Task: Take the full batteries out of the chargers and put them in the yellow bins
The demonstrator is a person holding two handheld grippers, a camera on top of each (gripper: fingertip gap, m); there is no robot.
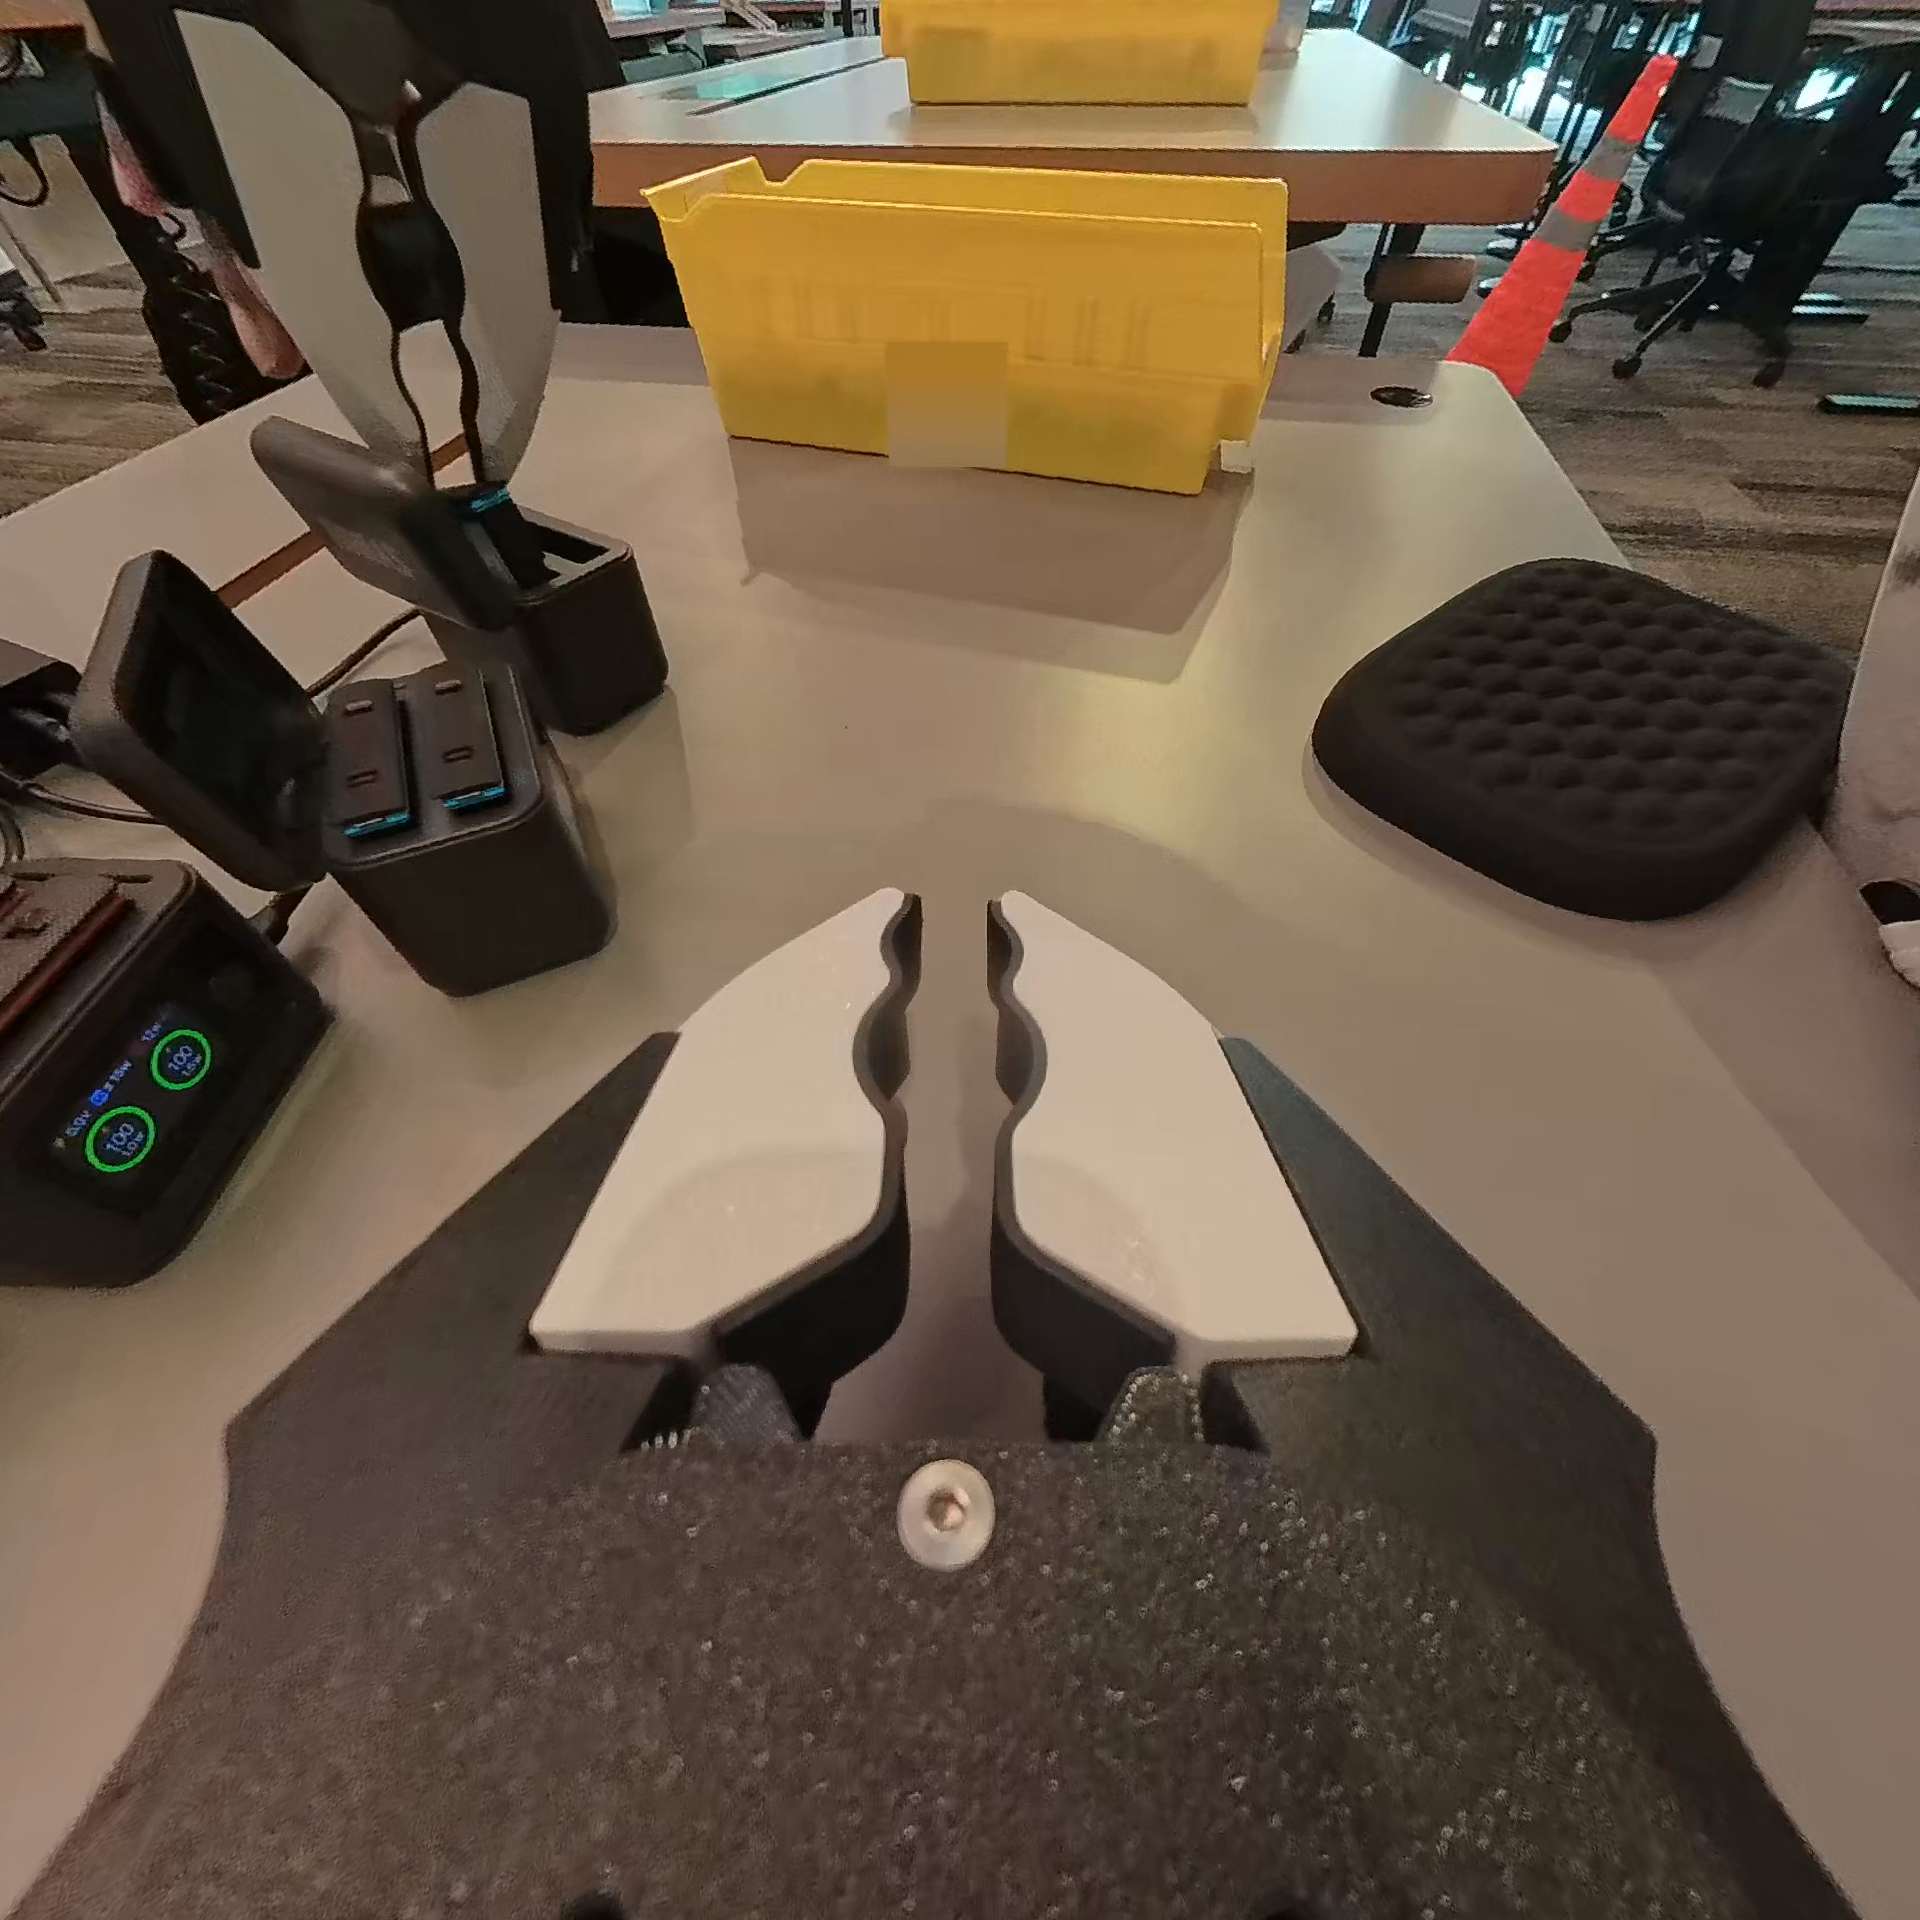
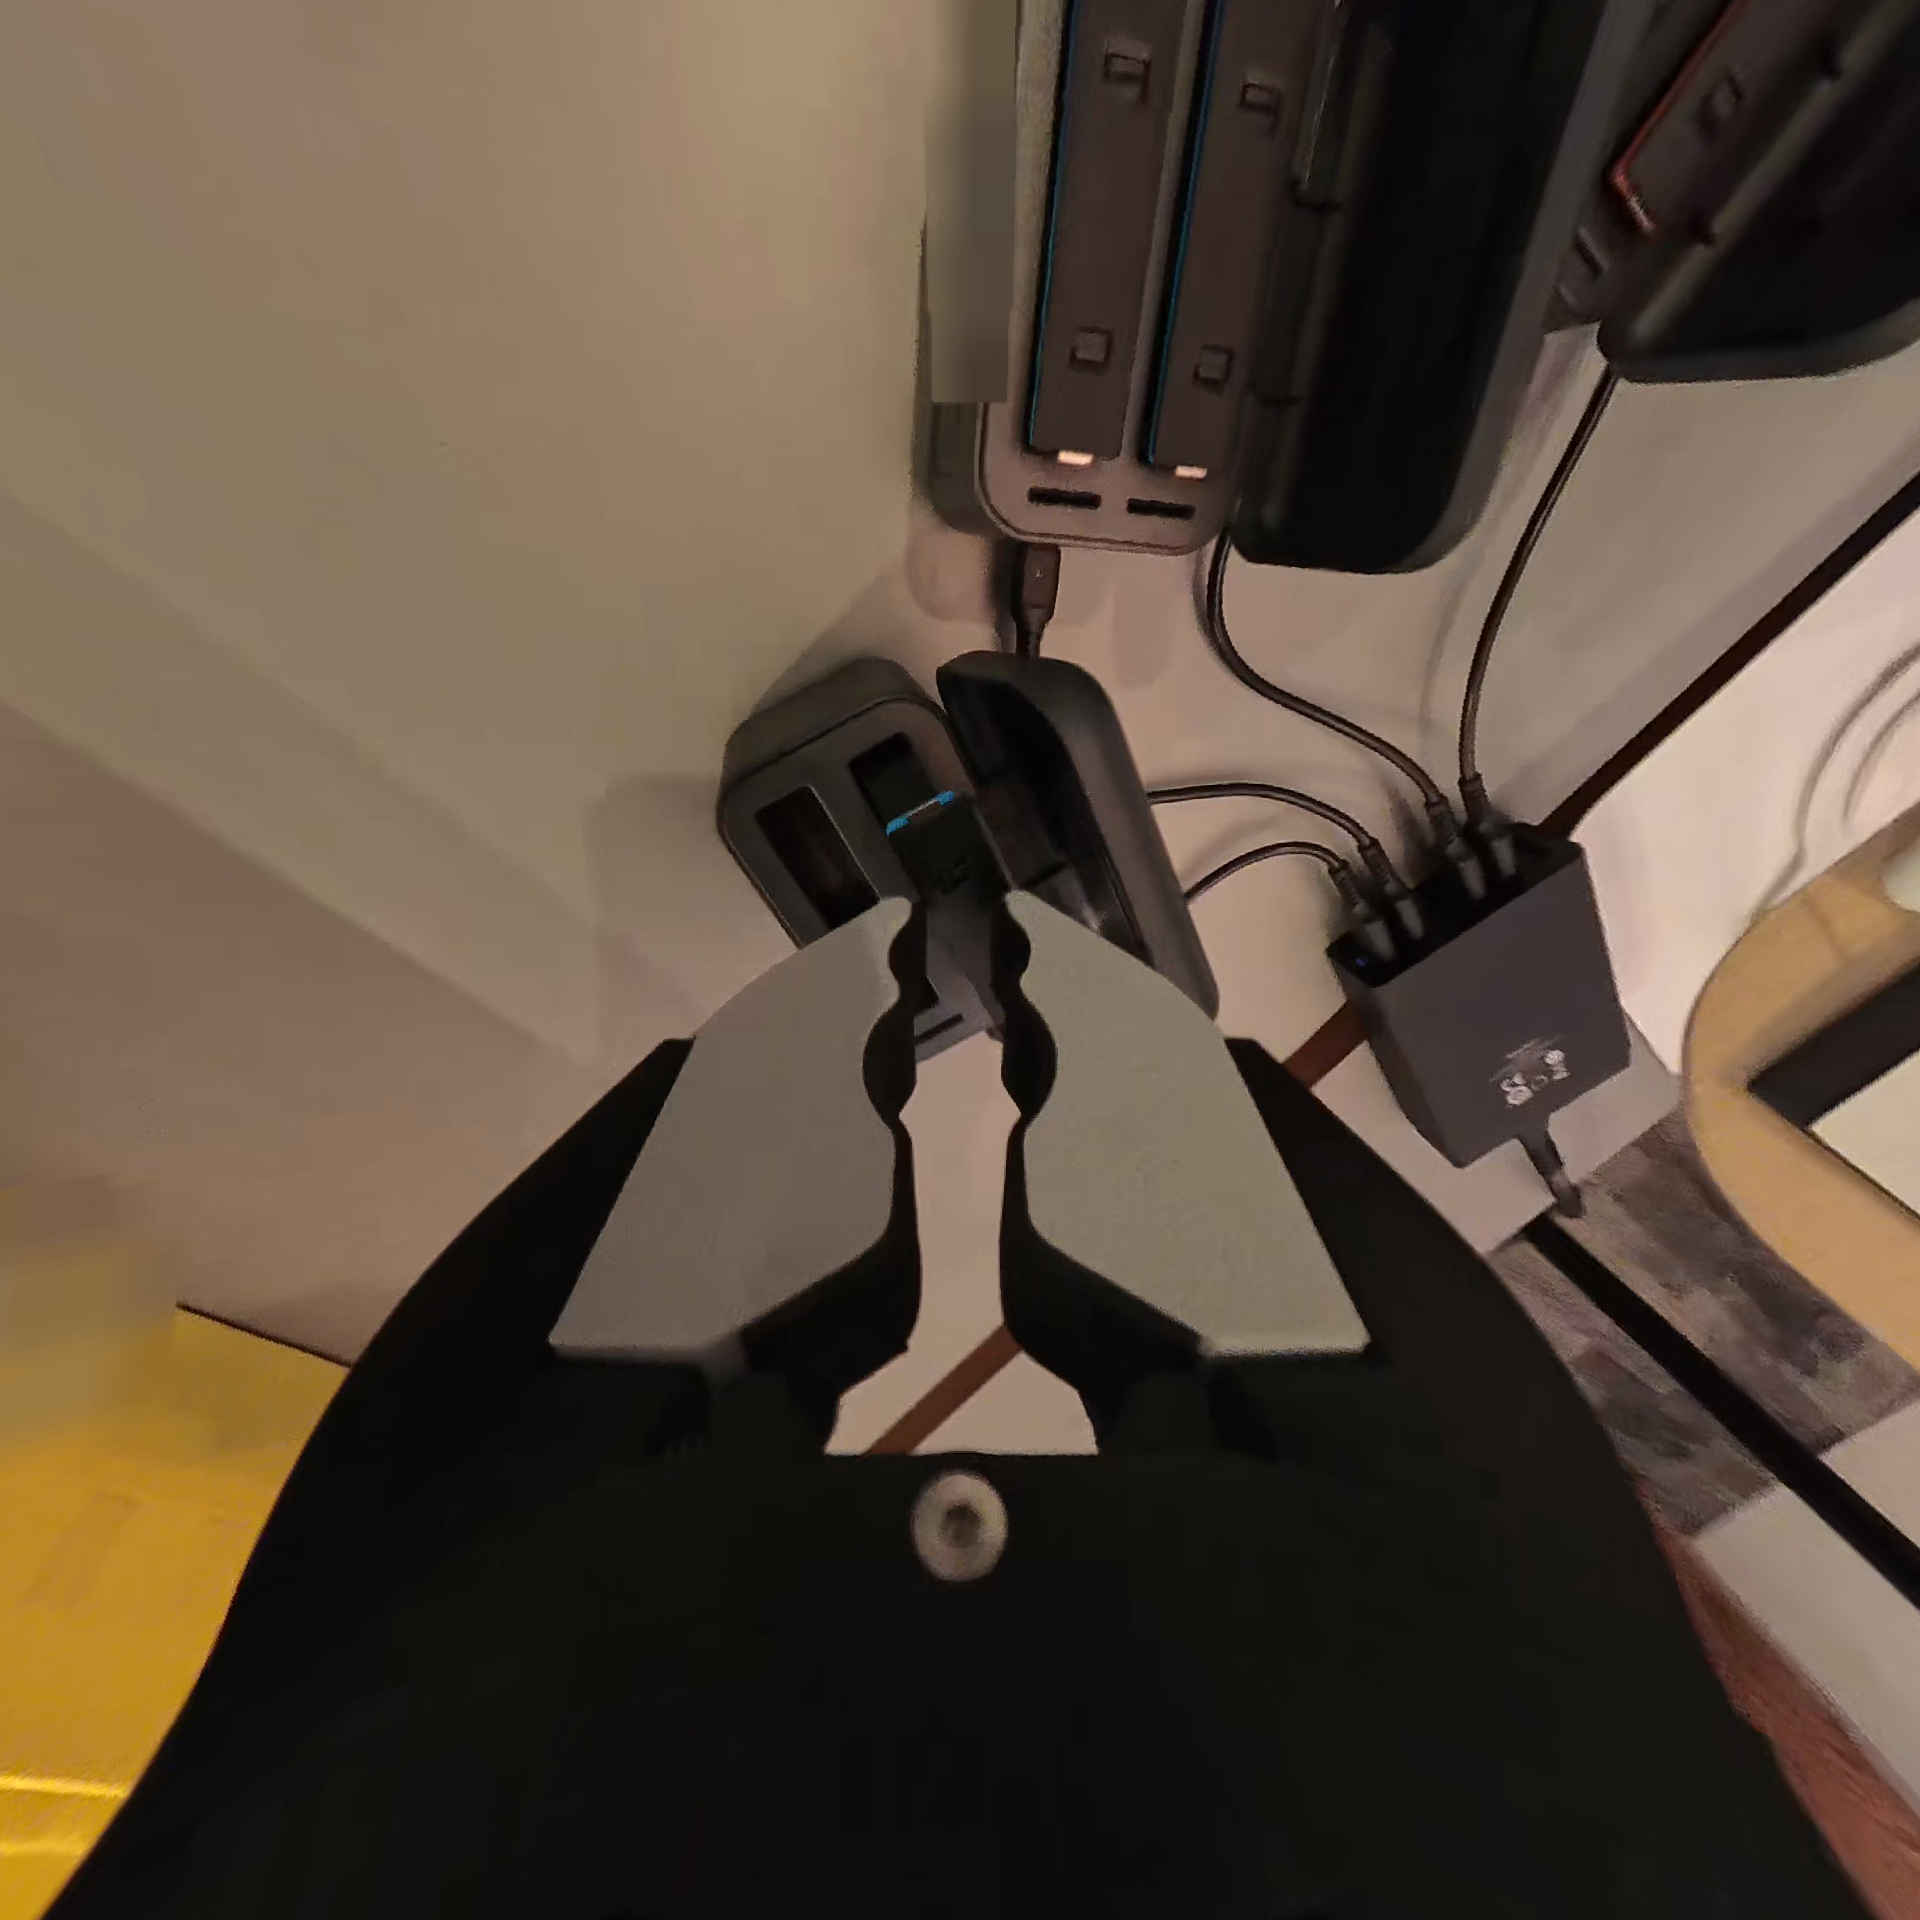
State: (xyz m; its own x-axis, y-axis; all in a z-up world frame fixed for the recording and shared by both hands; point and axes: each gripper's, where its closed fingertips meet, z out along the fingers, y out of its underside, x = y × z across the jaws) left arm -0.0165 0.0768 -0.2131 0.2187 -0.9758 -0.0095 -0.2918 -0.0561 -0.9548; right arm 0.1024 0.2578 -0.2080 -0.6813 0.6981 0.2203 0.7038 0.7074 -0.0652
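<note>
**Inspector:** Right gripper (image 2: 954, 914)?

**Assistant:** Pinching a black battery (image 2: 935, 847) with a blue band between its fingertips, centre of the right wrist view. The battery stands partly out of the right slot of a small charger (image 2: 800, 831); the left slot beside it looks vacant. The charger's lid (image 2: 1070, 800) is flipped open to the right. In the left wrist view the same gripper (image 1: 457, 457) comes down from the upper left onto that charger (image 1: 582, 613).

**Inspector:** Left gripper (image 1: 953, 914)?

**Assistant:** Nothing held. Its fingers stand slightly apart with a narrow gap, over bare table (image 1: 1039, 727), lower centre of the left wrist view.

**Inspector:** Other chargers?

**Assistant:** A second charger (image 1: 457, 831), middle left, lid up, holds two blue-ended batteries (image 1: 421, 743) side by side. At the lower left edge a larger unit (image 1: 145, 1060) shows a lit screen with two green rings.

**Inspector:** Bins?

**Assistant:** One yellow bin (image 1: 977, 322) stands at the table's far edge, top centre, well apart from both grippers. A second bin (image 1: 1081, 52) sits on the table behind it.

**Inspector:** Anything else?

**Assistant:** A black dimpled pad (image 1: 1579, 738) at the right, an orange cone (image 1: 1558, 239) on the floor at the upper right, and a grey power hub (image 2: 1486, 1008) with several cables plugged in, right of the right wrist view.
</note>
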